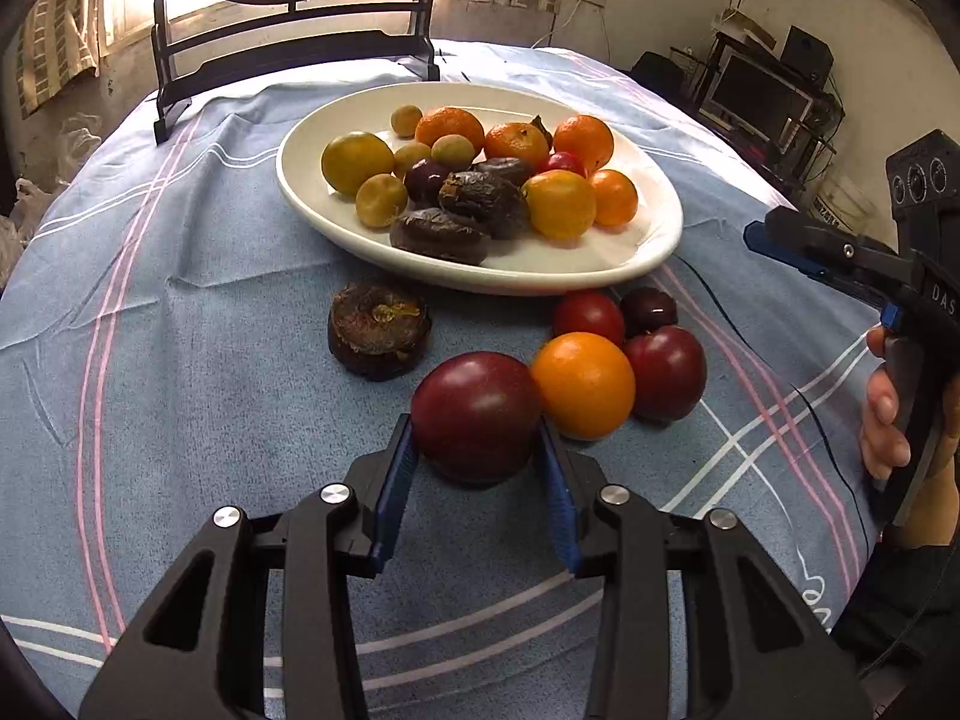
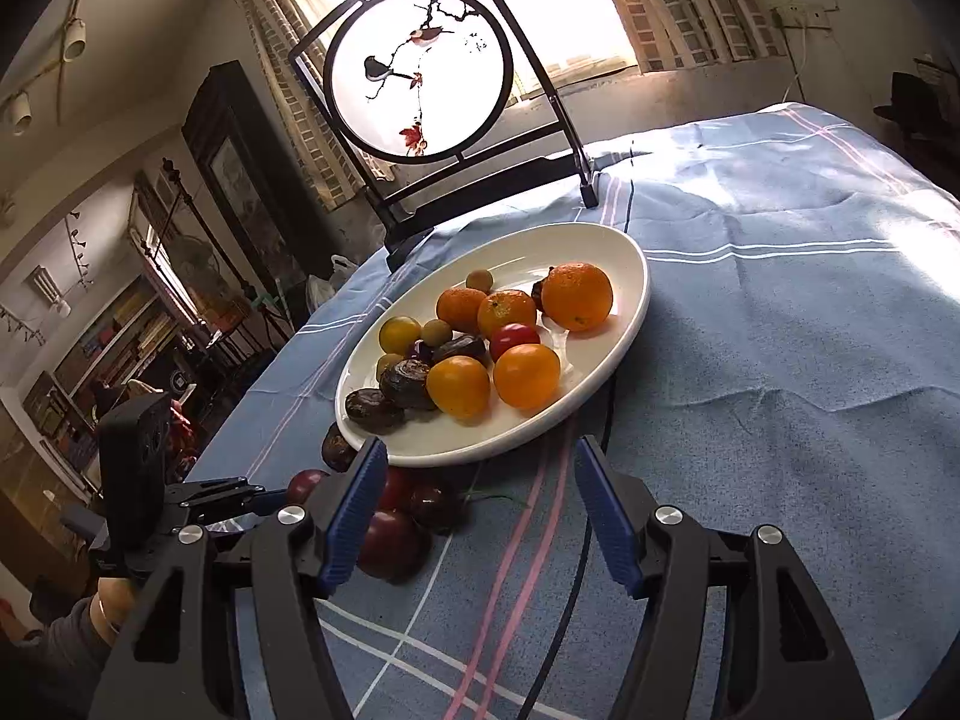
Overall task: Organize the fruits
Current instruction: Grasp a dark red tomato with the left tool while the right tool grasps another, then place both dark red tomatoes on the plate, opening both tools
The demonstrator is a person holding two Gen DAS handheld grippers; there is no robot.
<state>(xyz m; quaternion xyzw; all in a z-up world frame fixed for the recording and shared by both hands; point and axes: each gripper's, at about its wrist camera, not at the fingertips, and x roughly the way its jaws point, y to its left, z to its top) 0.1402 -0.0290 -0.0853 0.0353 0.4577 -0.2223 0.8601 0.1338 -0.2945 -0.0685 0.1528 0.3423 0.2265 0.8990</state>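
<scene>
A white oval plate (image 1: 654,240) holds several oranges, yellow-green fruits and dark wrinkled fruits. On the cloth in front of it lie a dark wrinkled fruit (image 1: 378,330), an orange (image 1: 583,385), two red plums (image 1: 667,372) and a small dark fruit (image 1: 648,309). My left gripper (image 1: 477,450) has its blue pads against both sides of a large dark red plum (image 1: 477,414) that rests on the cloth. My right gripper (image 2: 477,510) is open and empty, above the cloth just in front of the plate (image 2: 624,336). It also shows at the right edge of the left wrist view (image 1: 780,240).
A blue striped tablecloth (image 1: 180,420) covers the round table. A black framed round screen (image 2: 420,72) stands at the far edge behind the plate. A thin black cable (image 1: 750,330) runs over the cloth at the right. Shelves and furniture stand beyond the table.
</scene>
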